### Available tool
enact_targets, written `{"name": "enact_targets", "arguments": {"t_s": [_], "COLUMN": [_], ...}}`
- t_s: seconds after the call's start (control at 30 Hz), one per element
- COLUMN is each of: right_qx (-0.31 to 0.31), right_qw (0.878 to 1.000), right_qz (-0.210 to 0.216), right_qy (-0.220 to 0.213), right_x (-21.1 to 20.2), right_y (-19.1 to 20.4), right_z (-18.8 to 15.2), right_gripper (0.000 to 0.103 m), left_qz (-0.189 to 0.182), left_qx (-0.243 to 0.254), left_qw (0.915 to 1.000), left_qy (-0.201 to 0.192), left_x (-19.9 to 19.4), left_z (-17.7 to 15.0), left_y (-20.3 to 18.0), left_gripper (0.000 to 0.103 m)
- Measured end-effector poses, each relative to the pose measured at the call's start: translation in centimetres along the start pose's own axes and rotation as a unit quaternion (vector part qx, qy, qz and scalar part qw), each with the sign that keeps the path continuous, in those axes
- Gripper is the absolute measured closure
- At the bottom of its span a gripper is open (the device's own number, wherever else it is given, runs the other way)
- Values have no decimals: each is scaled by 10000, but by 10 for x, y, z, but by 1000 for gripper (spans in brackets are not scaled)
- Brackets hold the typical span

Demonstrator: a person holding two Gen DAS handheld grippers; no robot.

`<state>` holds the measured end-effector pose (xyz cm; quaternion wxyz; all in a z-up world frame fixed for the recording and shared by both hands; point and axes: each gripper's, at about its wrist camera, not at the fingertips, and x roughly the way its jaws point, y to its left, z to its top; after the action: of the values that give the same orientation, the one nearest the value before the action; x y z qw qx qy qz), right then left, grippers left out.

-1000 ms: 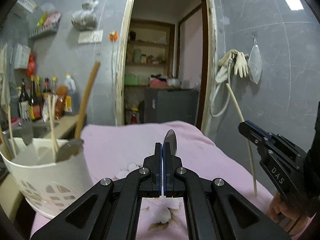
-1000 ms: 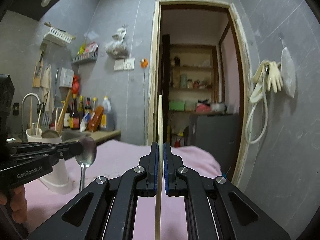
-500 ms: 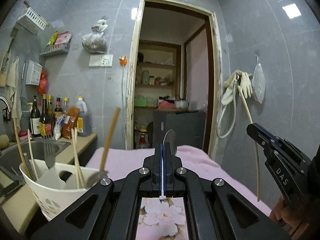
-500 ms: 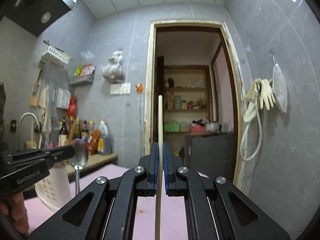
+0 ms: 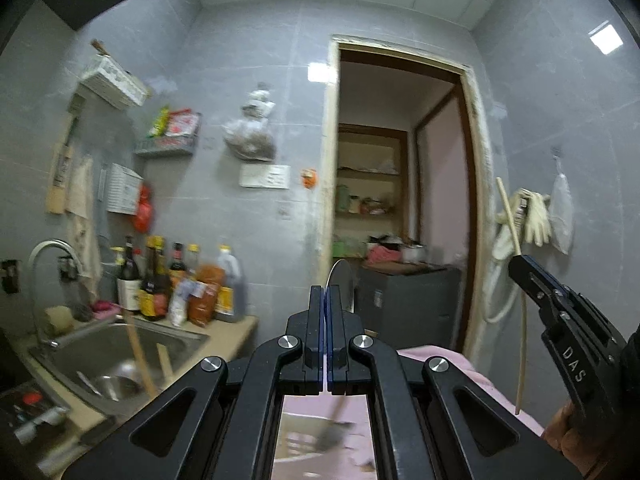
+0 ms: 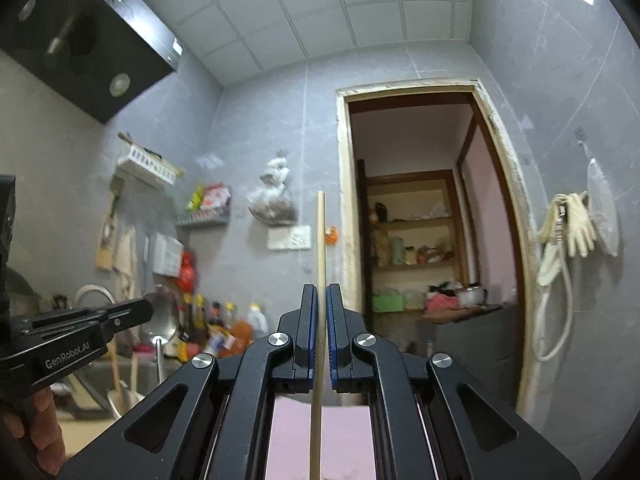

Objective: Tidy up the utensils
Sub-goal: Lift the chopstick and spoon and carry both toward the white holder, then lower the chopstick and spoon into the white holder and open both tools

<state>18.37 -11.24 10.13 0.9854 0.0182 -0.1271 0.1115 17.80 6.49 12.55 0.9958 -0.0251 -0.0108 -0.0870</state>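
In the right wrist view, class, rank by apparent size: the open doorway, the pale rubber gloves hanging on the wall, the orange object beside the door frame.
1. Open doorway, largest.
2. Pale rubber gloves.
3. Orange object, smallest.

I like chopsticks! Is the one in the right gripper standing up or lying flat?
Standing up. The chopstick runs nearly vertical between the right gripper's closed jaws, tip above them.

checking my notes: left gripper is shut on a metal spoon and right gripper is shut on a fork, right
Not quite. The right gripper is shut on a wooden chopstick, not a fork; the right wrist view shows the stick between its pads. The left gripper is indeed shut on the metal spoon.
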Motion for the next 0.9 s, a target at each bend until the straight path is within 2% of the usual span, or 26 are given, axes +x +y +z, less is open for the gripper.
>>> {"name": "enact_targets", "arguments": {"t_s": [0.27, 0.53, 0.7, 0.9], "right_qx": [599, 1173, 1446, 1398], "right_qw": [9959, 9857, 9832, 9865], "right_qz": [668, 1212, 1106, 835], "right_qy": [-123, -1, 147, 187], "right_x": [40, 72, 86, 95], "right_y": [39, 63, 71, 78], "right_z": [10, 1, -17, -35], "right_gripper": [100, 100, 100, 100], "left_qz": [813, 1459, 1704, 1768], "left_qx": [-151, -278, -135, -114], "left_qw": [9964, 9889, 9852, 9840], "left_qy": [-173, -1, 137, 183], "left_x": [-10, 6, 24, 36], "left_z": [16, 0, -22, -38], "left_y": [71, 116, 120, 122], "left_gripper": [103, 103, 103, 103]}}
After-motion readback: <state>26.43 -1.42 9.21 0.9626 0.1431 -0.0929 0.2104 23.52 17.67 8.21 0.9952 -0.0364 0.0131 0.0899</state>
